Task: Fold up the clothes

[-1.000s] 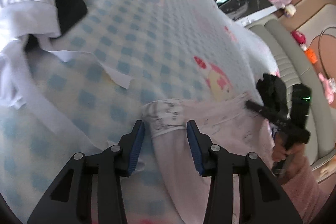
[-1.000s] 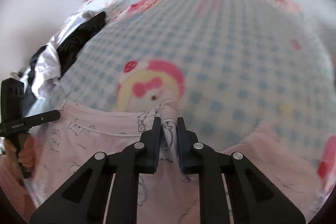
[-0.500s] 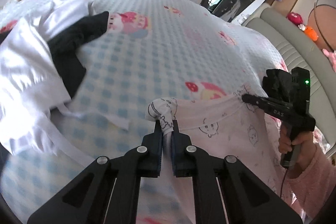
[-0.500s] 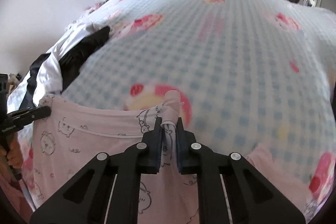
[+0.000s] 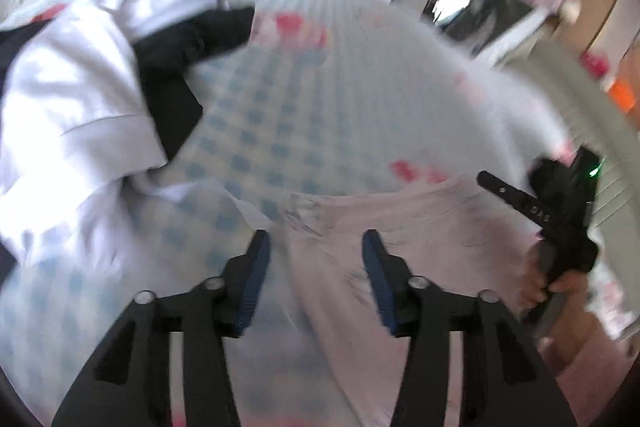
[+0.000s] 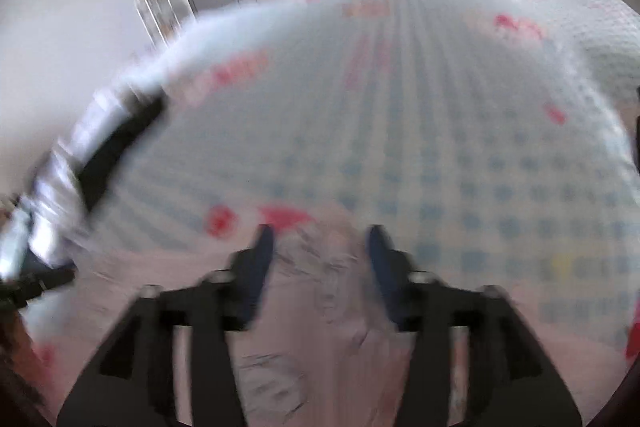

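Note:
A pale pink printed garment (image 5: 384, 247) lies spread on the blue-checked bedspread (image 5: 288, 123). My left gripper (image 5: 316, 247) is open over the garment's left corner, its jaws wide apart with the cloth lying loose between them. My right gripper (image 6: 320, 243) is open over the garment's right corner (image 6: 320, 287), and it also shows in the left wrist view (image 5: 560, 203) at the right. Both views are blurred by motion.
A heap of white clothes (image 5: 76, 99) and a black garment (image 5: 180, 67) lies at the left of the bed; it also shows in the right wrist view (image 6: 116, 147). A padded headboard (image 5: 592, 115) runs along the right. Doors and shelves stand beyond the bed.
Both grippers were shut on the garment's top corners half a second ago and have opened, letting the cloth drop onto the bed. Both cameras are moving.

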A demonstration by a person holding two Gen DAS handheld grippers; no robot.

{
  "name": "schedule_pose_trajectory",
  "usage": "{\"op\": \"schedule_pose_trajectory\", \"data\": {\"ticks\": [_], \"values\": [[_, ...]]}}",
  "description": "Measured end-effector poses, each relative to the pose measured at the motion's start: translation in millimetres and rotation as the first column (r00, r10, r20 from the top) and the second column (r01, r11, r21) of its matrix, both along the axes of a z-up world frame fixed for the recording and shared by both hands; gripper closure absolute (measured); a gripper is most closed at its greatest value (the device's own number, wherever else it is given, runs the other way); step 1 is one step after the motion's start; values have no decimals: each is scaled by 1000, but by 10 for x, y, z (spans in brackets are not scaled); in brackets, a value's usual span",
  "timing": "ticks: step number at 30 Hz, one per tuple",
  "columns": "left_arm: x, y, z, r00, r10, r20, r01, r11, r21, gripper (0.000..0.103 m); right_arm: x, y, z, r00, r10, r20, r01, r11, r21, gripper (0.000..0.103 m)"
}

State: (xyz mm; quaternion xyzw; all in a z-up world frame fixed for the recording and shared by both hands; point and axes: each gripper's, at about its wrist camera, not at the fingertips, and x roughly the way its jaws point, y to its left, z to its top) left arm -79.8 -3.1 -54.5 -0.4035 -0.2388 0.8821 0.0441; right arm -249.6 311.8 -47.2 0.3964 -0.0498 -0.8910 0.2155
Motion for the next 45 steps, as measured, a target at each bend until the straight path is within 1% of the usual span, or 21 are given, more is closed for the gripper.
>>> {"op": "schedule_pose_trajectory", "data": {"ticks": [3,5,6,8,11,12,15,18,21,23,27,29,30,33,35,36,37,38,41,43,45], "values": [[498,176,-9,999,-36,-25,38,995,91,50,376,216,413,1000,2,10,-1,997,-83,47],[721,430,-47,996,-86,-27,88,994,68,50,755,270,558,999,32,23,-29,995,-96,47],[810,584,-60,993,-116,-27,117,992,44,50,1022,312,593,999,46,26,-43,996,-76,47],[937,935,-66,984,-176,-29,175,984,-19,50,1382,310,531,998,43,44,-42,999,-18,47],[1037,1345,-45,968,-248,-21,246,966,-84,50,1967,382,270,994,13,105,-23,996,89,47],[1085,1479,-30,962,-272,-20,269,959,-94,50,2180,466,172,993,-2,119,-11,994,112,47],[1228,1853,-2,937,-350,8,349,931,-108,50,2610,734,-45,986,-70,149,43,983,176,47],[1305,1984,-32,934,-355,37,357,924,-136,50,2868,1035,-199,975,-143,171,108,974,199,47],[1376,2091,-67,933,-353,65,359,919,-165,50,3054,1205,-209,976,-186,111,151,952,266,47],[1423,2163,-90,933,-351,83,360,915,-184,50,3135,1272,-225,978,-194,84,164,947,278,47],[1518,2306,-137,931,-345,120,364,905,-221,48,3231,1343,-351,978,-193,75,160,934,320,47],[1565,2378,-161,930,-341,139,366,899,-240,48,3298,1447,-343,977,-200,77,171,943,285,48],[1589,2413,-173,929,-339,148,367,896,-249,48,3325,1517,-317,975,-206,78,182,952,245,48],[1658,2346,-72,938,-336,81,346,917,-200,48,3382,1750,-253,966,-243,87,235,968,93,47],[1675,2345,-44,940,-337,60,342,925,-164,48,3366,1806,-284,961,-259,99,249,962,110,47],[1662,2363,-59,939,-338,67,344,926,-153,48,3360,1827,-302,958,-268,104,255,959,126,47],[1641,2385,-85,937,-340,78,348,926,-146,48,3360,1824,-330,955,-280,103,261,951,164,47],[1618,2407,-119,935,-341,95,352,924,-151,48,3363,1829,-355,952,-288,105,265,945,189,47],[1566,2486,-261,923,-342,178,373,909,-186,48,3411,1932,-403,948,-287,136,267,952,148,47],[1553,2501,-257,922,-340,183,372,909,-187,48,3420,1986,-452,946,-281,163,255,953,166,47],[1552,2529,-204,924,-343,166,372,909,-190,48,3454,2036,-433,945,-285,162,264,955,137,47]]}}
